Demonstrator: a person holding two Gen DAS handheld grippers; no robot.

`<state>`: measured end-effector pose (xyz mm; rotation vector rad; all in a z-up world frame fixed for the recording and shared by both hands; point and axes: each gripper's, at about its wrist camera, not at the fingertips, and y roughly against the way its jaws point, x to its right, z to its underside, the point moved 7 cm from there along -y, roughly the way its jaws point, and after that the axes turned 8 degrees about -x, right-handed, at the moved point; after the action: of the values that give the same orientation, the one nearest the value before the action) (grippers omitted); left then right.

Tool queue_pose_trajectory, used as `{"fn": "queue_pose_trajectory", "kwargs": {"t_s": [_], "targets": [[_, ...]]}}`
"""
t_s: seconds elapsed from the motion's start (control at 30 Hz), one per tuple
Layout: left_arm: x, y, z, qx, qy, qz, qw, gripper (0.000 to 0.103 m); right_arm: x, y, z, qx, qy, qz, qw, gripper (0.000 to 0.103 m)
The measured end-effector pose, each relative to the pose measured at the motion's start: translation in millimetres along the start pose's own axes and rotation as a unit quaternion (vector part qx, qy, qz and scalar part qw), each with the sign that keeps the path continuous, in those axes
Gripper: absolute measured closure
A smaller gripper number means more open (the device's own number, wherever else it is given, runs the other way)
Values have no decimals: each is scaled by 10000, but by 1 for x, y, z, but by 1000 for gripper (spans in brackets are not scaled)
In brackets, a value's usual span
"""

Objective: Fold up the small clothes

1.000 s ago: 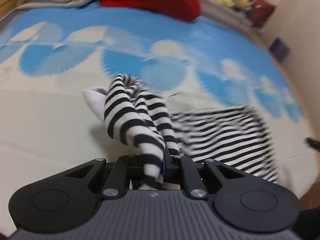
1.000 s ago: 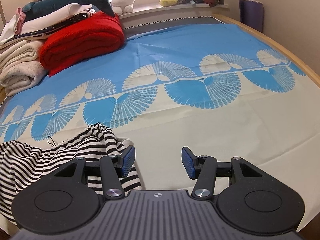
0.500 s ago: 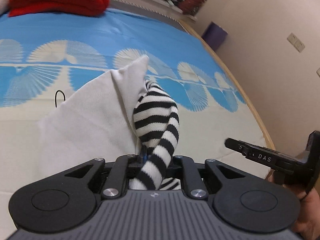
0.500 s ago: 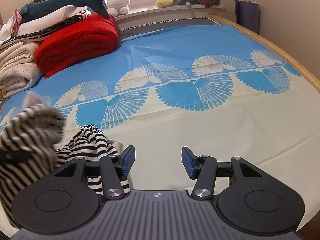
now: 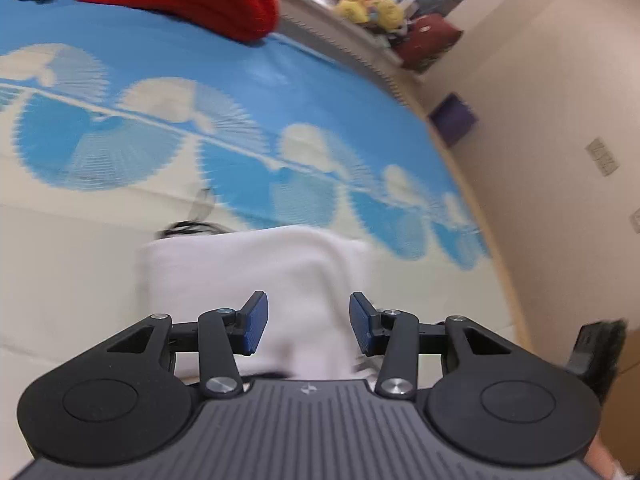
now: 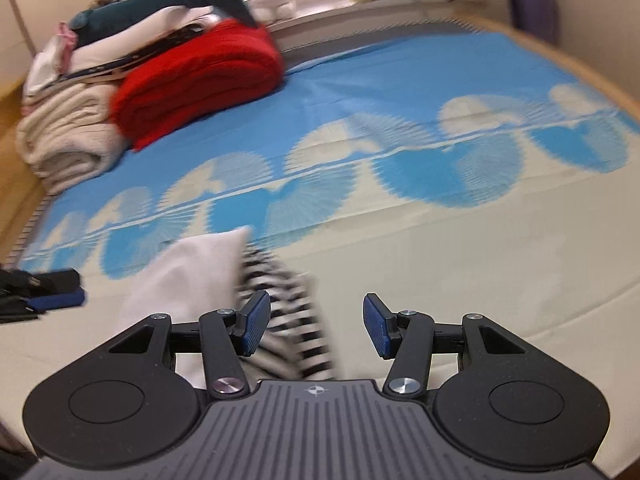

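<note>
Striped garment [image 6: 280, 320]: laid white-side-up on bed [image 6: 440, 260], fold released. Left hand-held gripper [image 5: 306, 326] opening, empty; right hand-held gripper [image 6: 316, 326] open, unladen.

Open right tongs [image 6: 315, 328] above blurred striped garment [image 6: 288, 312]

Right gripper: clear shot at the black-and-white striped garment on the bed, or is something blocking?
Probably yes. The black-and-white striped garment lies just ahead of the right gripper, toward its left finger, with open jaws and nothing between. The left gripper sits off to the side, jaws opening, clear of the path.
</note>
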<state>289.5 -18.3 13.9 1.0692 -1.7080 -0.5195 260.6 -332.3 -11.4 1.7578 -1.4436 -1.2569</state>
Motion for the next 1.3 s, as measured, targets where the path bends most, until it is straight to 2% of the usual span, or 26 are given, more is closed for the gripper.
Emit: {"fn": "queue_pose_trajectory", "kwargs": {"t_s": [0.07,0.13,0.23,0.3,0.33,0.37,0.43,0.47,0.6,0.67,0.8,0.9,0.93,1.03,1.1,1.2,1.27,1.3], "targets": [[-15,10,6,-55,-71,-237,9997,54,-16,-10,5,-333,-55,-512,9981,50],[-25,19,9,-89,-152,-375,9991,54,-33,-21,14,-643,47,-751,9951,50],[-36,31,15,-137,-292,-517,9981,54,-53,-40,28,-1164,298,-818,9894,50],[-39,33,20,-176,-413,-590,9972,54,-62,-52,40,-1474,586,-631,9853,51],[-41,36,23,-194,-462,-610,9969,54,-64,-56,45,-1585,716,-543,9833,57],[-41,36,24,-221,-499,-617,9966,54,-67,-59,50,-1669,865,-488,9810,75],[-39,35,27,-287,-577,-584,9962,54,-69,-56,53,-1674,1014,-551,9791,94],[-37,33,28,-321,-633,-566,9959,54,-67,-50,51,-1598,977,-665,9800,97],[-18,18,35,-528,-951,-474,9929,54,-36,-11,26,-854,373,-993,9907,98],[-5,8,40,-674,-1184,-408,9898,54,-14,5,20,-567,188,-883,9943,98],[26,-17,57,-1051,-1730,-124,9792,54,23,19,29,-685,-19,-796,9945,98],[43,-37,76,-1408,-2230,-7,9646,54,29,16,44,-907,283,-568,9939,98],[43,-46,84,-1588,-2371,-79,9584,54,30,12,50,-972,337,-511,9934,98],[30,-79,107,-2062,-2806,-735,9345,56,35,-7,63,-1221,415,-324,9911,98],[21,-95,115,-2226,-2937,-1040,9238,55,35,-24,71,-1499,517,-241,9871,98],[19,-102,118,-2260,-3021,-1012,9206,55,21,-48,83,-1827,1036,29,9777,98],[16,-100,114,-2306,-2870,-912,9253,55,17,-61,89,-2049,1238,237,9706,97],[15,-98,108,-2325,-2708,-842,9303,55,18,-65,90,-2108,1233,294,9693,97]]}}
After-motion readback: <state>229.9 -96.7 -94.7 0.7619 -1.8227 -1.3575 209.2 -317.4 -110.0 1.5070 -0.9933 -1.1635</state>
